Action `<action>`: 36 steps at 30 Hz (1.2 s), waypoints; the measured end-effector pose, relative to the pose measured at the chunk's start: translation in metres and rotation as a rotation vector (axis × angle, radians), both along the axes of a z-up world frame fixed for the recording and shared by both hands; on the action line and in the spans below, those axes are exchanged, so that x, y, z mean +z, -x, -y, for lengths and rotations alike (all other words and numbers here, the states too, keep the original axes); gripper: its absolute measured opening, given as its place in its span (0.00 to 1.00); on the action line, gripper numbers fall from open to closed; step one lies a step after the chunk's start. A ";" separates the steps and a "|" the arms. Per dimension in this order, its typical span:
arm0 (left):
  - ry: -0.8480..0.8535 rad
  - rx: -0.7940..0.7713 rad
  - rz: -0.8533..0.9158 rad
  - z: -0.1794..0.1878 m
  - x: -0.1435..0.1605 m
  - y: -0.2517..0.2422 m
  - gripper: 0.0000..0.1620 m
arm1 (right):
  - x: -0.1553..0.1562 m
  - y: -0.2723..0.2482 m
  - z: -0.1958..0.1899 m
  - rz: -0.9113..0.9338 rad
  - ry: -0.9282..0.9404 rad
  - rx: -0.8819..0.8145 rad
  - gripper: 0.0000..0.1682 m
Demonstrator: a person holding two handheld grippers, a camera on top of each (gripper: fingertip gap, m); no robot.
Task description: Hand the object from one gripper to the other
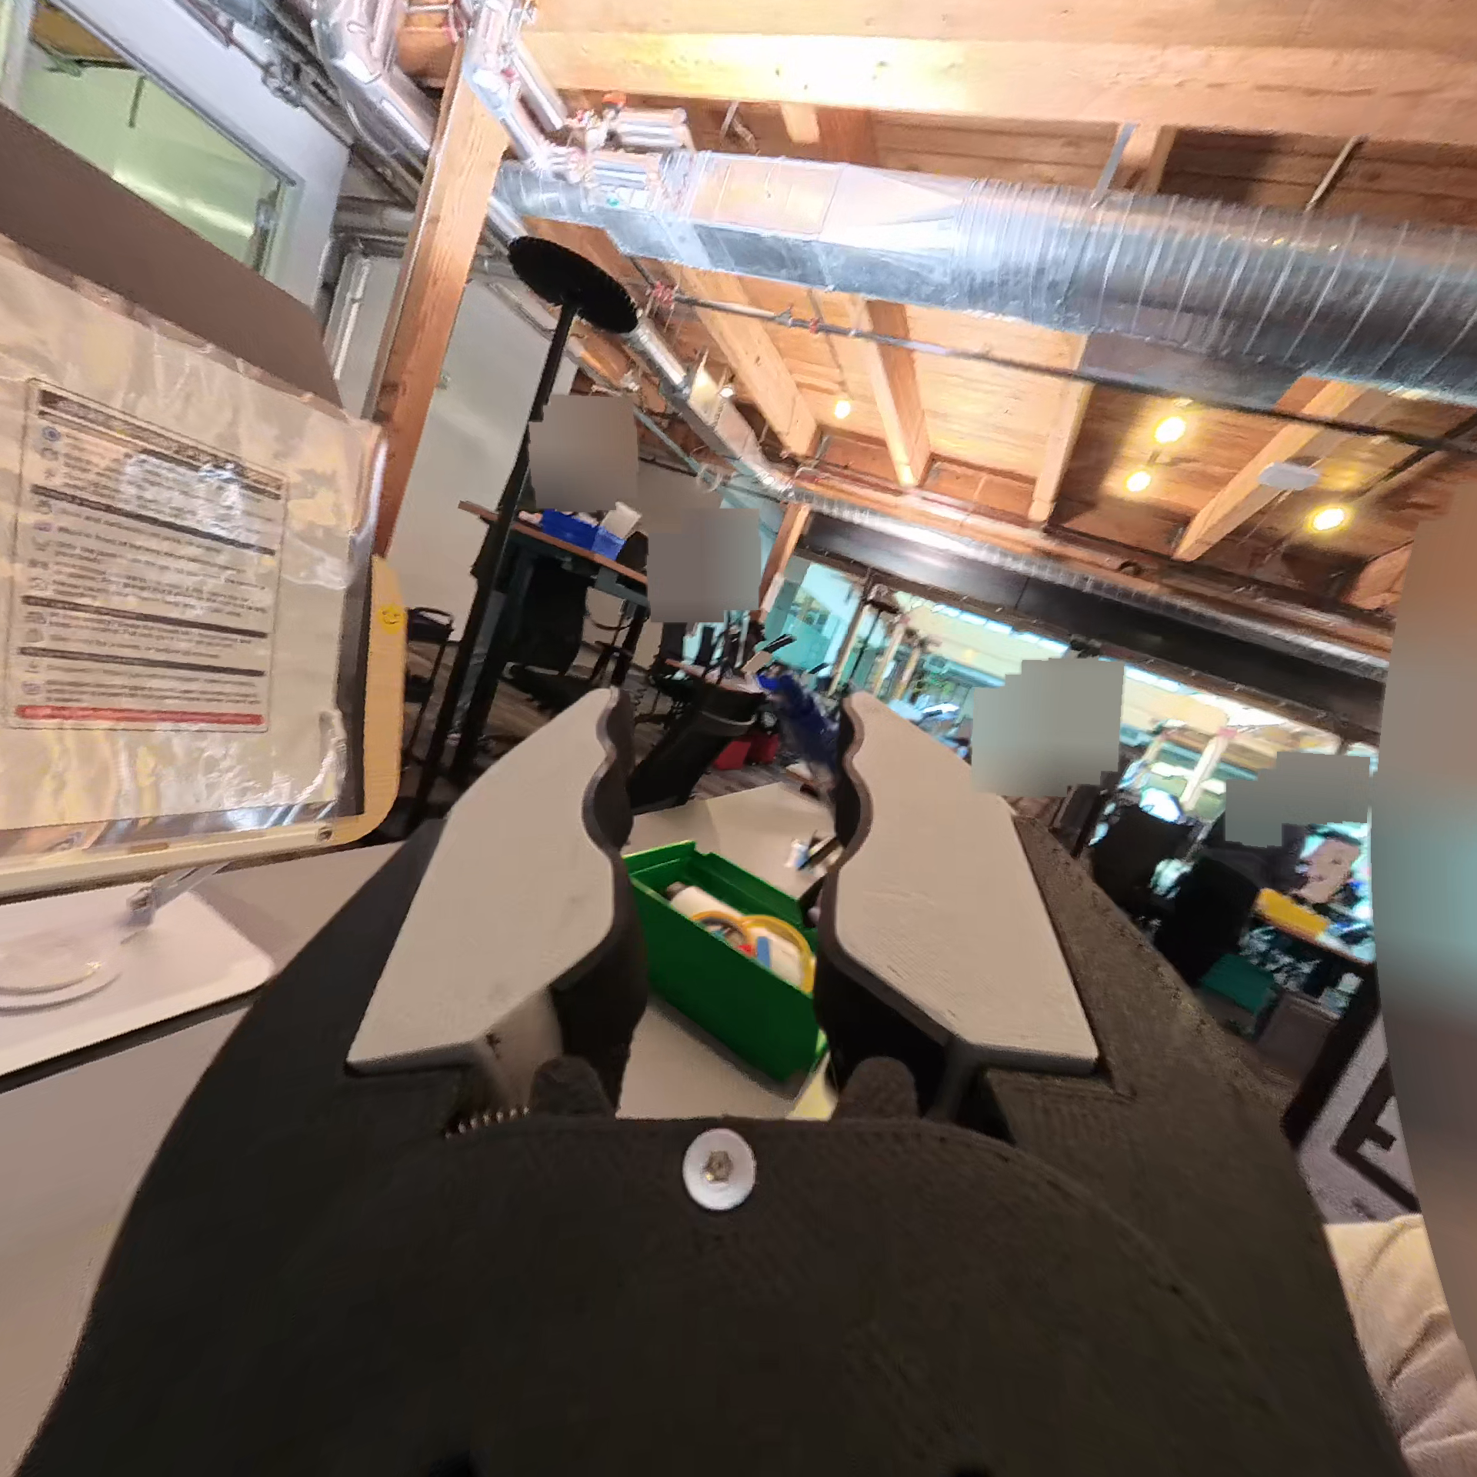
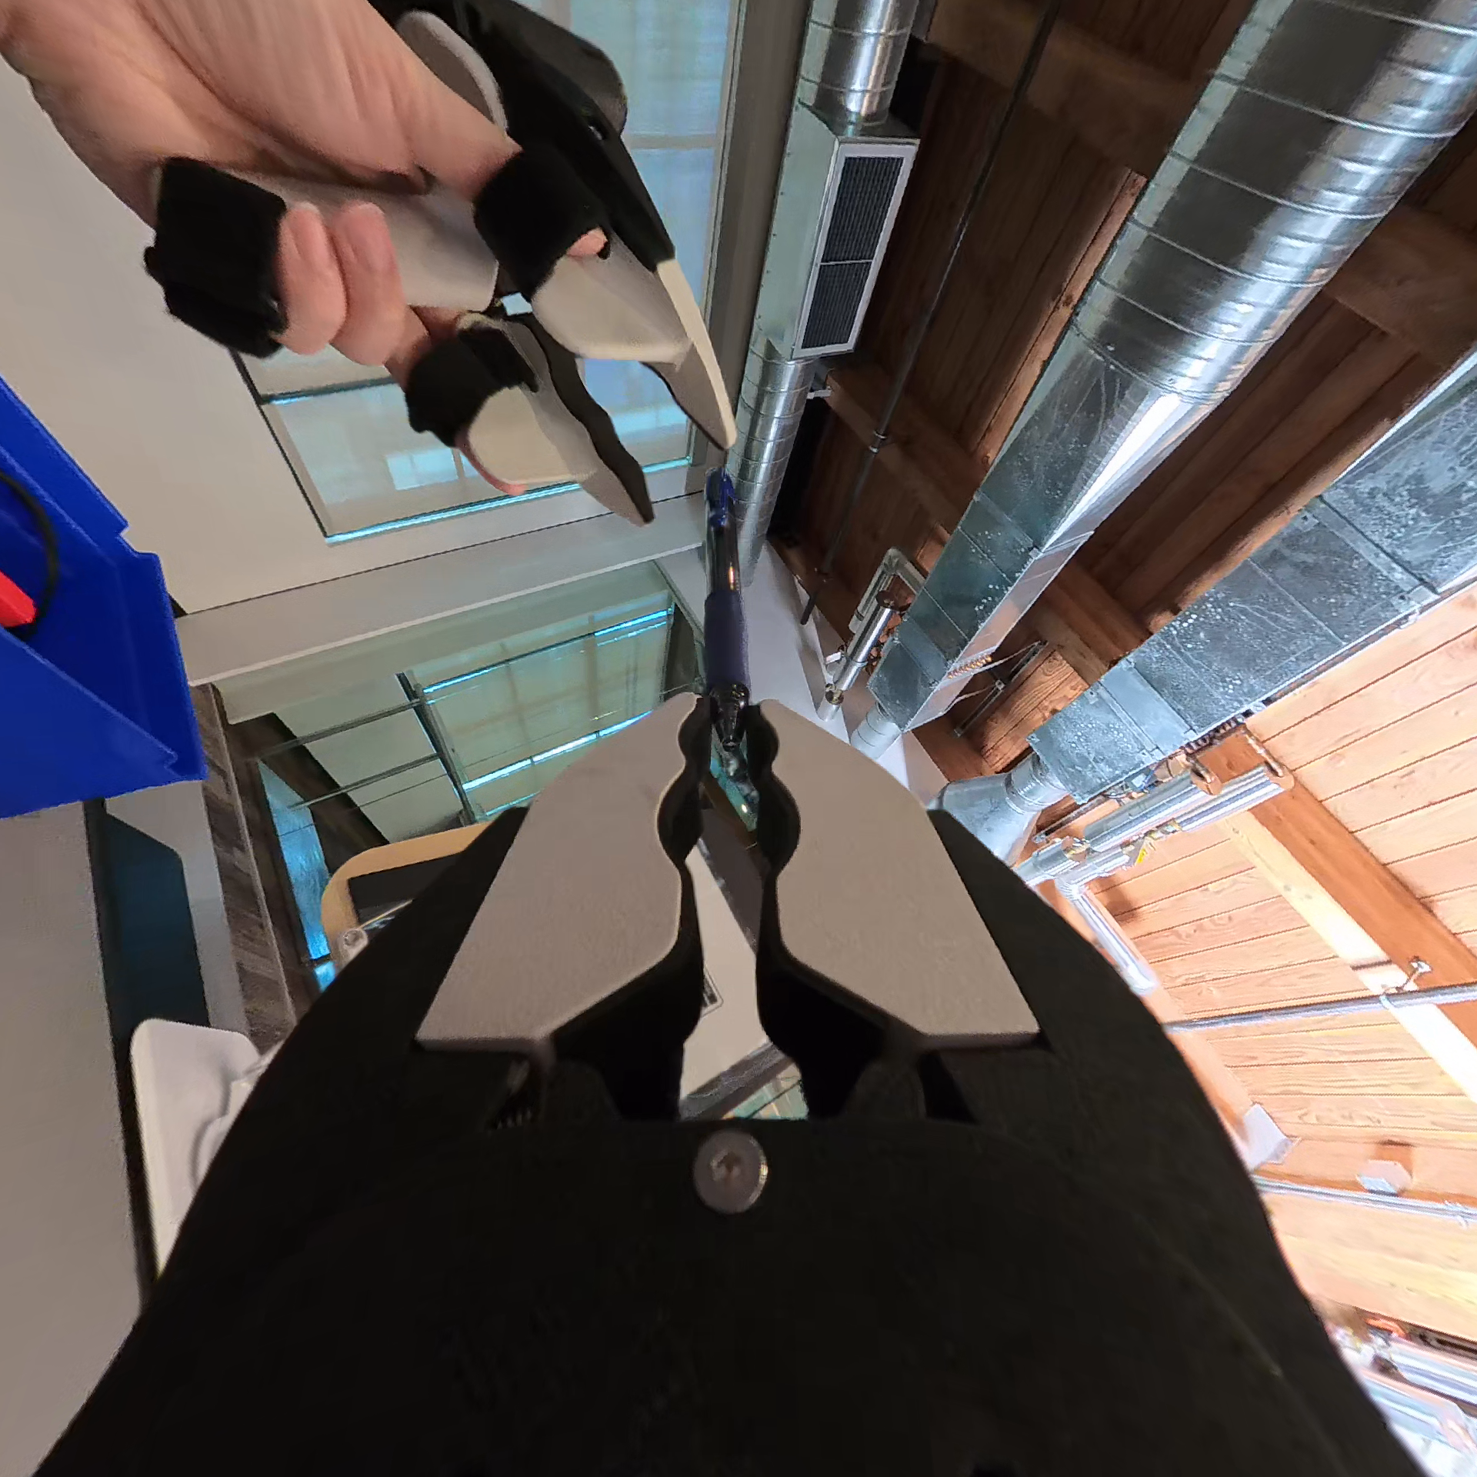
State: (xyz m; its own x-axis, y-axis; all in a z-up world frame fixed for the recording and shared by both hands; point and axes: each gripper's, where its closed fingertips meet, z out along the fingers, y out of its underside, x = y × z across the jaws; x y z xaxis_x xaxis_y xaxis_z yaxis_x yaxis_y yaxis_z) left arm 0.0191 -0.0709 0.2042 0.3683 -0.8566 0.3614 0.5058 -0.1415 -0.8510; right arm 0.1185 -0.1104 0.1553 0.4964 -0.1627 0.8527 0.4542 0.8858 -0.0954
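Note:
My right gripper [image 2: 729, 707] is shut on the tip end of a dark blue pen [image 2: 726, 607], which points away from it, up toward the ceiling. My left gripper [image 2: 687, 475], held by a hand, is open, with its fingertips on either side of the pen's far end; I cannot tell if they touch it. In the left wrist view, my left gripper [image 1: 727, 711] is open and a blurred blue shape [image 1: 790, 711], probably the pen, sits between its fingertips near the right one.
A green bin [image 1: 719, 991] with several small items stands on the white table [image 1: 120, 1159] below the left gripper. A stand with a plastic-covered sheet [image 1: 160, 599] is at the left. A blue bin [image 2: 80, 639] is left of the right gripper. The tips of one gripper are about 12 cm away from the tips of the other.

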 end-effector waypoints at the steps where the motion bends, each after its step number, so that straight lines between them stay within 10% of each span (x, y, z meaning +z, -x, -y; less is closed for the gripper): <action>1: -0.007 -0.023 0.035 0.002 0.003 0.000 0.26 | -0.001 0.001 0.000 0.004 0.006 0.002 0.05; 14: -0.062 -0.025 0.002 0.004 0.002 -0.003 0.04 | -0.006 0.006 -0.003 0.029 0.021 -0.001 0.05; 30: -0.155 -0.035 0.066 0.014 0.014 0.005 0.03 | -0.016 0.016 -0.014 -0.003 0.048 0.034 0.12; 36: -0.185 0.068 -0.068 0.008 0.007 0.005 0.03 | -0.031 0.019 -0.035 -0.002 0.330 0.179 0.14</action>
